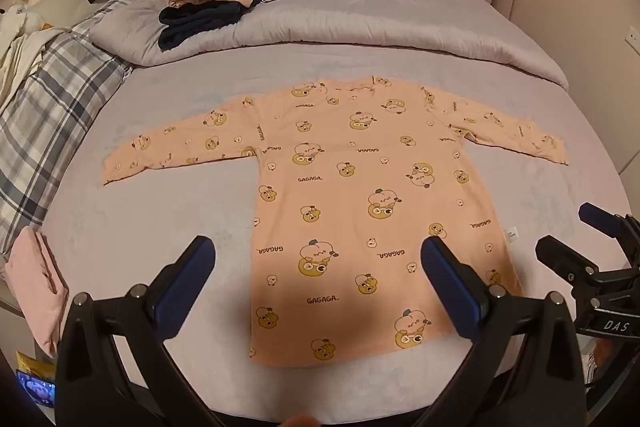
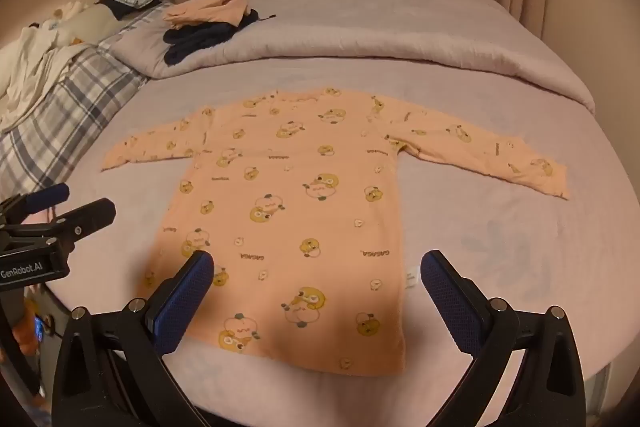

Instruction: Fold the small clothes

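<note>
Ahead of my left gripper (image 1: 318,269), in the left wrist view, the peach long-sleeved cotton shirt printed with yellow cartoon ducks (image 1: 344,195) lies flat on the pale lilac bed sheet (image 1: 152,227), sleeves spread to both sides, hem nearest me. My jaws stand wide apart and hold nothing; the hem region sits between and just beyond the blue fingertips (image 1: 436,255). The right gripper (image 1: 568,239) shows off to my right, above the sheet, beside the shirt's edge. Far beyond lies a stack of folded peach and navy clothes (image 1: 204,11) on the rumpled grey duvet (image 1: 360,27).

In the right wrist view, my right gripper (image 2: 318,269) is likewise spread wide and empty, the shirt's lower body just ahead of it and slightly left. The left gripper (image 2: 68,203) shows at the left edge.

I judge the fabric light, limp and thin: it will drape and drag rather than hold shape. I would pinch at a sleeve cuff (image 2: 556,175) or a hem corner (image 2: 396,367), taking both layers together, and lift low to avoid wrinkling.
</note>
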`<state>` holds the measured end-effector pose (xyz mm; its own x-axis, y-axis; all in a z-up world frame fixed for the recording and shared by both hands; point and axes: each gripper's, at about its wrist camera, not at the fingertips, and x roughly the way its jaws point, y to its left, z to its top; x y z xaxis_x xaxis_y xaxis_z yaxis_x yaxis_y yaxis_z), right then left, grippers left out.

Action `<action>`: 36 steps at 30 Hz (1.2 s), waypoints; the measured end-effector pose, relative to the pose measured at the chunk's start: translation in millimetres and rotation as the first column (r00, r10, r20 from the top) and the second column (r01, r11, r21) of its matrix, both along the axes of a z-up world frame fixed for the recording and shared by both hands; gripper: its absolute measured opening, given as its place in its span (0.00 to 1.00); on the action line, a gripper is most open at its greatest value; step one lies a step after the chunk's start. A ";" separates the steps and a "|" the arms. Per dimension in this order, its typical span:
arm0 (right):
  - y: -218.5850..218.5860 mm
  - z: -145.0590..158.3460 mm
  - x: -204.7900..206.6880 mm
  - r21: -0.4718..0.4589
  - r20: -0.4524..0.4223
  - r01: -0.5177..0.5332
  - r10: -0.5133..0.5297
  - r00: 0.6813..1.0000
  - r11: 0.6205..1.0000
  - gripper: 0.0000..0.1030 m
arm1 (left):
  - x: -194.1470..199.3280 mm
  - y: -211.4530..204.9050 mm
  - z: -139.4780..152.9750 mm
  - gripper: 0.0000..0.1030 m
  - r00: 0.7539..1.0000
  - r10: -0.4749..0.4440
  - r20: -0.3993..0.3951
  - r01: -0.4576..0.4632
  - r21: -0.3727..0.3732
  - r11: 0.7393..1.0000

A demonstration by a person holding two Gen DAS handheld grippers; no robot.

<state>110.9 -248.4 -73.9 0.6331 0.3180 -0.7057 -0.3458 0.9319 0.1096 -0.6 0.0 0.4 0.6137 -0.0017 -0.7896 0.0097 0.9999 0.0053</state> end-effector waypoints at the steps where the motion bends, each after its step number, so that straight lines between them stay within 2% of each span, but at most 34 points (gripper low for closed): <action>1: 0.2 0.0 0.1 0.000 0.000 0.001 -0.001 1.000 1.000 0.99 | -0.4 -0.1 0.2 1.00 1.000 -0.001 0.002 0.001 0.000 1.000; 36: -1.9 2.4 2.2 0.006 0.006 0.012 -0.012 1.000 1.000 0.99 | 5.6 -15.0 4.8 1.00 0.999 -0.049 0.016 0.049 0.006 0.999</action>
<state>113.1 -250.3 -71.5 0.6413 0.3146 -0.6998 -0.3354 0.9353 0.1131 5.0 -15.1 5.2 0.6257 -0.0277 -0.7796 0.0587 0.9982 0.0116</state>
